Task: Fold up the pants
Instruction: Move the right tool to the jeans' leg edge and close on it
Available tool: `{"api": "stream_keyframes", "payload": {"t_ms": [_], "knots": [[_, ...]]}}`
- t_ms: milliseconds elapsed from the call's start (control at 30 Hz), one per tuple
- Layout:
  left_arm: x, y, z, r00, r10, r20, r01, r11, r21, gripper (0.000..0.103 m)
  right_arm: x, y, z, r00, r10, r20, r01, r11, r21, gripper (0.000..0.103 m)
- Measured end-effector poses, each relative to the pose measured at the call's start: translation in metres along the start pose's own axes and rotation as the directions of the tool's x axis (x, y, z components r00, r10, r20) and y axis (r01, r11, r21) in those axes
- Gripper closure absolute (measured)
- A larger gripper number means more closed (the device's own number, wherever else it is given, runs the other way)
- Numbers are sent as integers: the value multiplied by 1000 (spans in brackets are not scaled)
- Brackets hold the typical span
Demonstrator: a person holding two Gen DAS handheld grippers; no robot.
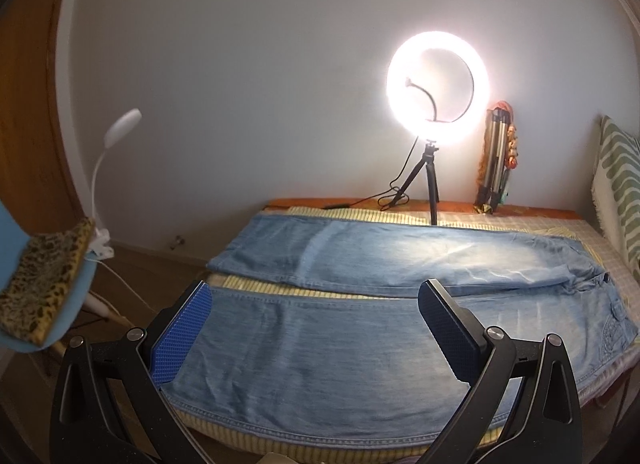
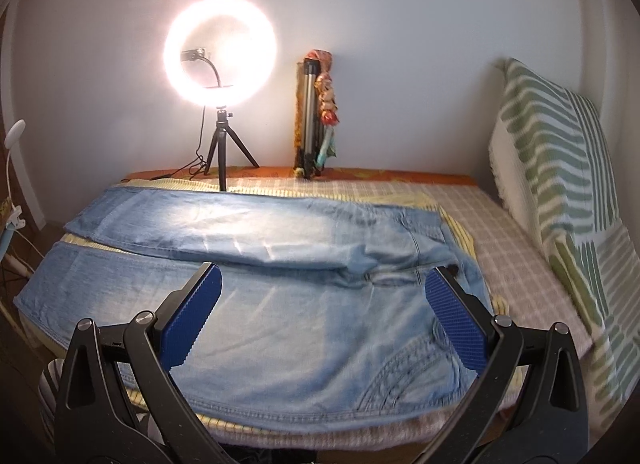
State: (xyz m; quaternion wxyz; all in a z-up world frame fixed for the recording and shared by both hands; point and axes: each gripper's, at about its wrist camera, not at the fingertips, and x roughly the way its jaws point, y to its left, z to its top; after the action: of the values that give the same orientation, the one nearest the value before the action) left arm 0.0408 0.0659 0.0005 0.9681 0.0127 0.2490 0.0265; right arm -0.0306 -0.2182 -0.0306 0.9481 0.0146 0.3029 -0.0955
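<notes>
The jeans (image 1: 320,328) lie flat across the bed (image 2: 520,264), legs spread side by side, hems toward its left end and waistband toward the pillow (image 2: 560,192) at its right end. Both the left gripper (image 1: 316,328) and the right gripper (image 2: 324,316) hover with fingers spread wide, holding nothing, above the near leg by the bed's front edge. To fold well, each should probably pinch that leg's near seam, one by the hem, one by the waist, then lift evenly and lay it over the far leg, edges matched.
</notes>
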Motion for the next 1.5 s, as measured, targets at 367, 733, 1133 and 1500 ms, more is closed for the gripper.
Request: {"api": "stream_keyframes", "payload": {"t_ms": [367, 733, 1133, 1500], "knots": [[70, 22, 29, 997, 12, -80, 1, 988, 152, 13, 71, 10, 75, 988, 143, -59, -151, 971, -183, 0], [173, 62, 84, 972, -57, -228, 77, 994, 77, 55, 186, 52, 141, 957, 227, -180, -276, 904, -327, 12], [269, 60, 125, 956, -73, -286, 96, 993, 66, 68, 315, 95, 133, 884, 312, -348, -438, 811, -387, 42], [342, 3, 101, 906, -141, -400, 198, 975, 104, 80, 433, 130, 91, 795, 316, -519, -543, 751, -375, 54]]}}
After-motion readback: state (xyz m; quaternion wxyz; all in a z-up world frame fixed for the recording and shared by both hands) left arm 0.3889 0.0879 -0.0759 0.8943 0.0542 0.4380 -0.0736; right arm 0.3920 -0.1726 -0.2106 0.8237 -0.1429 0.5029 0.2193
